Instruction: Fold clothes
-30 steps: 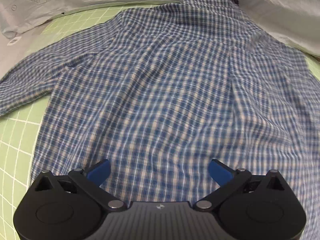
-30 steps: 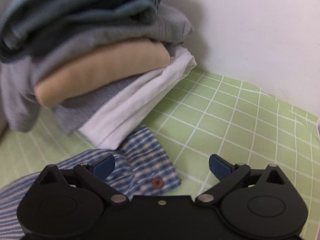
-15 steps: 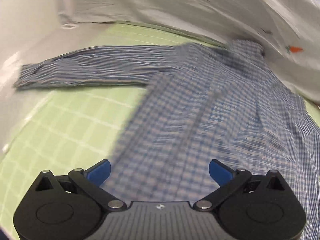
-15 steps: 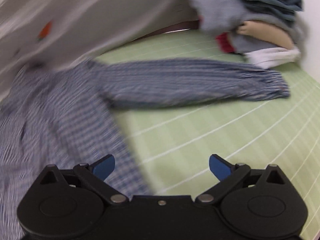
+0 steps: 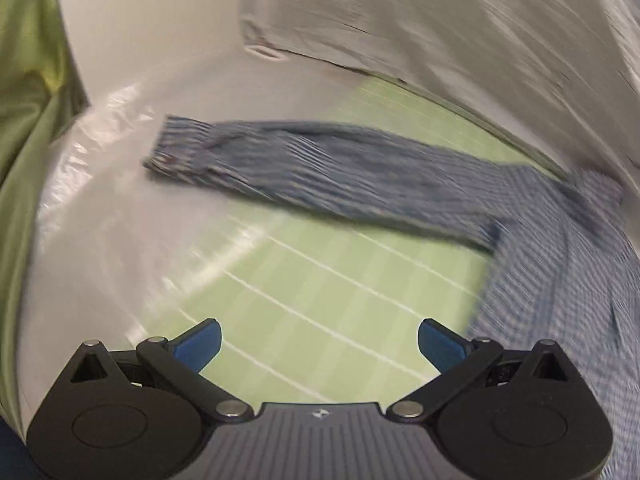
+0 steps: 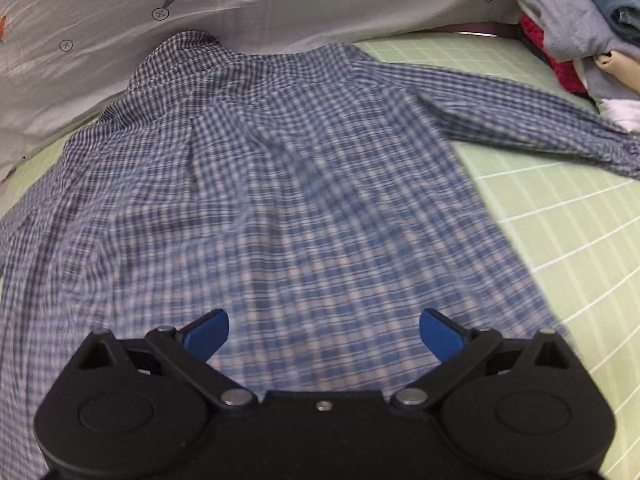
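Note:
A blue checked shirt (image 6: 280, 184) lies spread back-up on the green grid mat (image 6: 560, 216), collar toward the far side, both sleeves stretched out sideways. My right gripper (image 6: 324, 330) is open over the shirt's lower back, nothing between its blue pads. In the left wrist view the shirt's left sleeve (image 5: 320, 172) runs across the mat (image 5: 320, 300) and its cuff rests on clear plastic. My left gripper (image 5: 318, 342) is open above bare mat, just left of the shirt's side edge (image 5: 560, 320), holding nothing.
A stack of folded clothes (image 6: 580, 28) sits at the far right, close to the right cuff. A white cloth printed with carrots (image 6: 200, 4) lies behind the collar. Crinkled clear plastic (image 5: 100, 184) and a green cloth (image 5: 28, 120) border the mat's left side.
Both views have swung left. The left gripper went from the shirt's back to the bare mat by the left sleeve. The right gripper went from the right cuff to over the shirt's back.

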The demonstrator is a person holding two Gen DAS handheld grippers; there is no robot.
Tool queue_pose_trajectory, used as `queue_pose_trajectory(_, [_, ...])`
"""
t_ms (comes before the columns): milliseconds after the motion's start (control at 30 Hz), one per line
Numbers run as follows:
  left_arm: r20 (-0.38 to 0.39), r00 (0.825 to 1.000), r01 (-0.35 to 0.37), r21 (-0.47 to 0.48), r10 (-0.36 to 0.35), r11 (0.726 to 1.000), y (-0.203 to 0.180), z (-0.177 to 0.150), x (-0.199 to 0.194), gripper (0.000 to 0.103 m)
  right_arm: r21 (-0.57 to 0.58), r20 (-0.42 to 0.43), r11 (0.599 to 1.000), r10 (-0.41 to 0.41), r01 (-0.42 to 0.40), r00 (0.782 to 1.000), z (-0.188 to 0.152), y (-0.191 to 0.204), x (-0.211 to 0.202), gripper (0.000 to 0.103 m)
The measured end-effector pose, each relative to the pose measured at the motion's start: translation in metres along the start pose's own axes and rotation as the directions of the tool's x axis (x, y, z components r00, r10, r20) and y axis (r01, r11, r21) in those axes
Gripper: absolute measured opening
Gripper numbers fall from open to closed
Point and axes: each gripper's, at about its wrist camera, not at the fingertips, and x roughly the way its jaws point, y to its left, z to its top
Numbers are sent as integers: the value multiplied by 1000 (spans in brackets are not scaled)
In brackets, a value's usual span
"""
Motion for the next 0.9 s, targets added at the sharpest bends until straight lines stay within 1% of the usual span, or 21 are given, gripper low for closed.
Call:
queue_pose_trajectory(133, [14, 999, -34, -33, 34, 999, 26, 32, 22, 103, 35, -21, 999, -35, 36, 999, 0, 18, 6, 103])
queue_pose_trajectory(267, [35, 997, -62, -108, 66, 992, 50, 66, 48, 103, 55, -38, 995, -83, 85, 996, 8, 25, 11, 103])
queue_pose_trajectory(333, [38, 996, -76, -123, 81, 990, 67, 80, 62, 101, 52, -42, 991, -121, 124, 992, 15, 29, 12, 103])
queue_pose_trajectory(400, [44, 995, -82, -122, 88, 989, 78, 92, 75, 97, 55, -48, 987, -147, 149, 988, 20, 32, 10, 103])
queue_pose_trajectory(500, [49, 992, -106, -120, 113, 987, 87, 105, 92, 96, 63, -69, 989, -132, 136, 989, 24, 37, 8, 103])
queue_pose_trajectory(567, [44, 990, -133, -105, 138, 986, 92, 109, 105, 96, 62, -76, 989, -126, 131, 989, 24, 41, 6, 103])
queue_pose_trajectory(633, [27, 985, -170, -92, 173, 981, 97, 111, 115, 94, 59, -83, 989, -127, 132, 988, 23, 45, 5, 103])
queue_pose_trajectory(667, [19, 984, -175, -90, 178, 980, 100, 111, 119, 90, 62, -86, 989, -132, 137, 988, 24, 45, 5, 103])
queue_pose_trajectory(733, [19, 987, -159, -101, 161, 982, 107, 110, 120, 89, 76, -91, 986, -141, 148, 986, 24, 45, 4, 103])
queue_pose_trajectory(767, [25, 987, -154, -100, 158, 983, 108, 110, 118, 85, 84, -93, 985, -146, 154, 985, 25, 44, 4, 103])
queue_pose_trajectory(800, [32, 986, -158, -90, 162, 983, 109, 109, 117, 76, 90, -93, 983, -150, 159, 984, 24, 44, 3, 103])
queue_pose_trajectory(833, [41, 985, -165, -77, 168, 983, 109, 108, 115, 70, 93, -93, 982, -154, 162, 984, 24, 43, 3, 103])
queue_pose_trajectory(867, [50, 984, -169, -66, 172, 983, 109, 107, 113, 59, 93, -95, 982, -157, 166, 983, 23, 42, 2, 103])
queue_pose_trajectory(900, [57, 984, -165, -56, 168, 985, 109, 105, 112, 52, 90, -97, 982, -159, 168, 982, 23, 41, 2, 103])
